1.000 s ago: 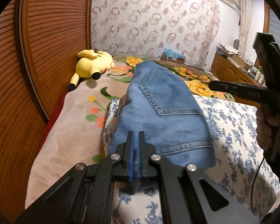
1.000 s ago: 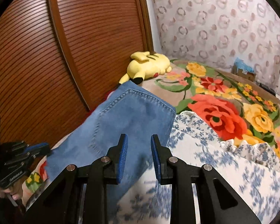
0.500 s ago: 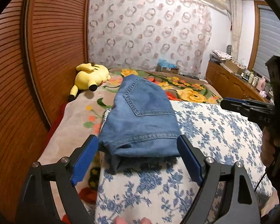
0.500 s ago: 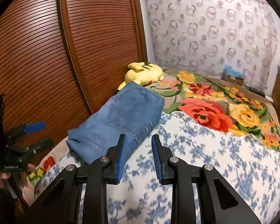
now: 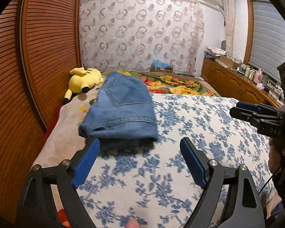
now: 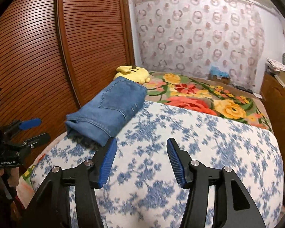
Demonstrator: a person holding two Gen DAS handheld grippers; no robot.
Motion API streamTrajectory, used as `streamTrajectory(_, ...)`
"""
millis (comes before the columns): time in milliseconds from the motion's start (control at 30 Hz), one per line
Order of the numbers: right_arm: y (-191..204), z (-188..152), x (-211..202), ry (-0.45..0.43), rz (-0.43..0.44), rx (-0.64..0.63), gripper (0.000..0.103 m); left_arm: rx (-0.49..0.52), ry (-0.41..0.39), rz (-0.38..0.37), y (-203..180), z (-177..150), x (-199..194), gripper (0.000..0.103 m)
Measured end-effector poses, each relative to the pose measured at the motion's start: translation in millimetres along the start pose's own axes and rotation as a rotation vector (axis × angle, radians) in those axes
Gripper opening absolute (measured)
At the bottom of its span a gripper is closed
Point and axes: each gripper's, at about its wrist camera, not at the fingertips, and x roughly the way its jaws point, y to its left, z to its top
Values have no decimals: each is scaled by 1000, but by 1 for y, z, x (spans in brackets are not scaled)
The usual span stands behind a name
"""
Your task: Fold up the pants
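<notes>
The blue denim pants (image 5: 121, 106) lie folded into a compact rectangle, back pocket up, at the left side of the bed; the right wrist view shows them (image 6: 108, 110) from the side. My left gripper (image 5: 139, 142) stands open just short of their near edge, nothing between its blue pads. My right gripper (image 6: 141, 141) hovers over the blue-flowered quilt (image 6: 199, 152), its jaws opening and empty, apart from the pants. Each gripper appears in the other's view: the right gripper (image 5: 243, 108) at the right edge, the left gripper (image 6: 35, 129) at the left edge.
A yellow plush toy (image 5: 83, 79) lies behind the pants against the slatted wooden doors (image 5: 38, 66). A bright floral blanket (image 6: 199, 96) covers the far half of the bed. A wooden cabinet (image 5: 237, 87) with bottles stands along the right wall.
My left gripper let go of the pants' edge, opened wide and drew back. The right gripper also pulled back away from the pants and its jaws spread apart. The pants stayed folded.
</notes>
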Motion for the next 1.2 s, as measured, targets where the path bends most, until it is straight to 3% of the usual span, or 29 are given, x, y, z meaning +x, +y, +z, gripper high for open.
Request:
streamTrajectory(233, 0, -26, -40, -14, -48, 34, 59, 20, 3, -6, -32, -10, -5, 87)
streamTrajectory(467, -12, -49, -92, -48, -108, 70, 72, 42, -11, -45, -62, -17, -19, 87)
streamTrajectory(733, -22, -59, -134, -78, -165, 100, 72, 54, -19, -50, -85, -18, -29, 87)
streamTrajectory(1200, -22, -52, -197, -194, -237, 133, 73, 94, -100, -96, -126, 11, -71, 87)
